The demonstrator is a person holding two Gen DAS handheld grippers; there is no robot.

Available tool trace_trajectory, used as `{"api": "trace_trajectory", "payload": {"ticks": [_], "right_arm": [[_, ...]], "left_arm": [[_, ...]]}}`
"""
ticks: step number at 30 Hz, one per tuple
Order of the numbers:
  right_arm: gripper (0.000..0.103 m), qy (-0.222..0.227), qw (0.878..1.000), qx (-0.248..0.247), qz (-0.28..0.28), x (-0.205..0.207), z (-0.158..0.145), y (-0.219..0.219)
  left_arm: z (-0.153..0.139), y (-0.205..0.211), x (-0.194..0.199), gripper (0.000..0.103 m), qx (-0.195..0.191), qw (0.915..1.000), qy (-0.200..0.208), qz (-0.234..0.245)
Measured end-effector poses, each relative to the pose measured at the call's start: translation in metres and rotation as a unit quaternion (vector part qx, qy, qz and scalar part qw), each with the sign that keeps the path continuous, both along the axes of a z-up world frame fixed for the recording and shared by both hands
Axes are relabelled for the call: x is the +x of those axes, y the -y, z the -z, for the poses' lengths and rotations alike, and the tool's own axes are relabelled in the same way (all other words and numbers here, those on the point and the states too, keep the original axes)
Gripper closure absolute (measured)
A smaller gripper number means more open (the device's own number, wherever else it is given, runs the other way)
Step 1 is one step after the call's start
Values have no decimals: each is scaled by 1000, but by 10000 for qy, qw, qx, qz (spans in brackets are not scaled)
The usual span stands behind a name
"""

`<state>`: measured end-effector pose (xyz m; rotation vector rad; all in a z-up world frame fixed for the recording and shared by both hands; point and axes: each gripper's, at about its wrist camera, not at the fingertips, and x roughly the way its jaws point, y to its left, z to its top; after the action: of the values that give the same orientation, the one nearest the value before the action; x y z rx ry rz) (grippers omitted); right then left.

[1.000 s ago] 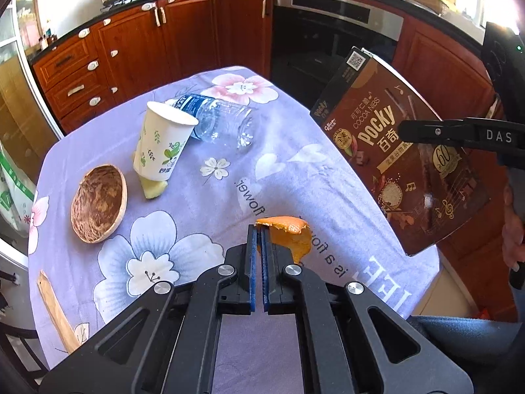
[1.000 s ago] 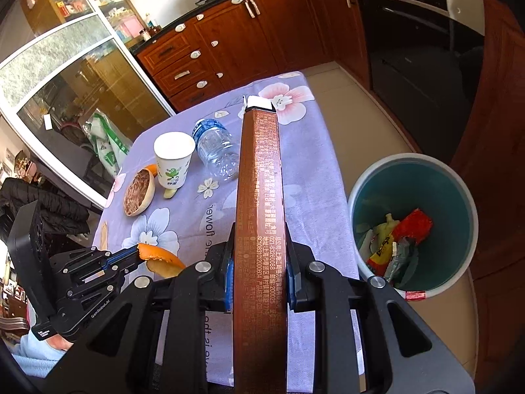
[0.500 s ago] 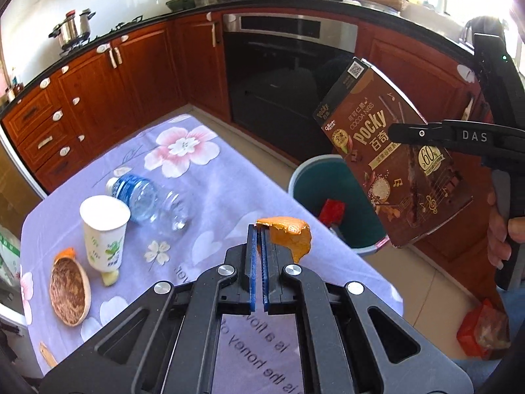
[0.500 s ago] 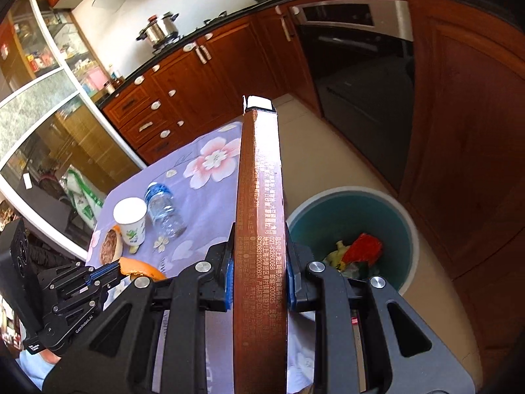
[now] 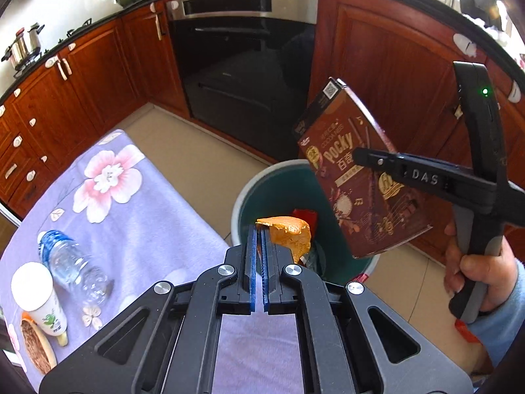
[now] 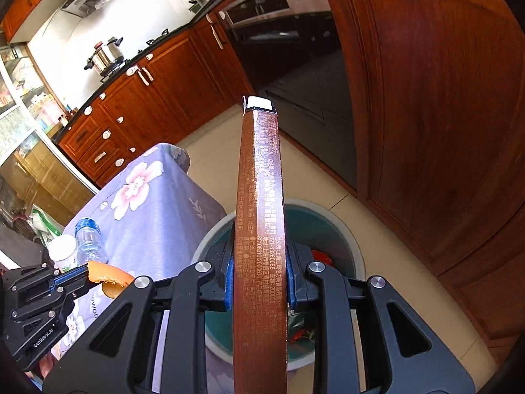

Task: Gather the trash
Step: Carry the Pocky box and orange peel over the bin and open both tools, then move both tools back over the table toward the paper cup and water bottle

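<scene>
Two pieces of trash, an orange peel point(image 5: 288, 234) pinched by the left gripper point(image 5: 259, 229) and a Pocky box point(image 5: 361, 177) clamped in the right gripper point(image 6: 259, 272), had been carried from the table point(image 5: 157, 216) to above the bin point(image 5: 256, 197), so release was judged next.
</scene>
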<state>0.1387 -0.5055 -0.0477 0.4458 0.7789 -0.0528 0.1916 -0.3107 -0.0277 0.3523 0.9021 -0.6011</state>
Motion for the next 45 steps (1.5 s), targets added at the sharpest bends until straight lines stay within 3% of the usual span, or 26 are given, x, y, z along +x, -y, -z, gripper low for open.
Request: {"api": "trace_trajectory", "payload": {"ticks": [2, 3, 4, 5, 7, 13, 20, 22, 23, 24, 26, 33, 45], "right_arm": [[73, -13, 9999, 123, -34, 6, 12, 3], [67, -50, 9998, 171, -50, 10, 17, 5], [54, -92, 9997, 203, -44, 13, 22, 6], [51, -110, 9997, 225, -20, 15, 25, 8], [49, -142, 9996, 253, 2, 16, 29, 11], [30, -271, 9992, 283, 65, 14, 36, 18], [23, -357, 9982, 433, 191, 10, 39, 27], [16, -424, 9977, 480, 210, 10, 40, 29], [15, -439, 9975, 498, 229, 9, 40, 29], [15, -440, 9975, 514, 227, 9, 39, 28], [13, -487, 9972, 540, 192, 10, 37, 28], [8, -615, 9967, 505, 159, 7, 28, 21], [8, -663, 9978, 20, 19, -3, -4, -10]], "left_arm": [[8, 7, 6, 100, 40, 10000, -82, 23], [11, 10, 8, 100, 58, 9999, -119, 33], [15, 13, 11, 100, 77, 9998, -154, 43], [18, 15, 13, 100, 90, 9998, -187, 56], [25, 21, 17, 100, 118, 9996, -253, 91], [41, 33, 24, 100, 193, 9986, -455, 187], [58, 45, 30, 98, 361, 9969, -644, 267], [58, 48, 33, 96, 415, 9964, -686, 266], [57, 47, 33, 85, 440, 9965, -671, 254], [55, 47, 33, 62, 458, 9969, -604, 221], [48, 42, 30, 41, 411, 9985, -327, 132], [37, 28, 22, 23, 214, 9994, -270, -51], [9, -7, 6, 13, -96, 9995, -14, -316]]}}
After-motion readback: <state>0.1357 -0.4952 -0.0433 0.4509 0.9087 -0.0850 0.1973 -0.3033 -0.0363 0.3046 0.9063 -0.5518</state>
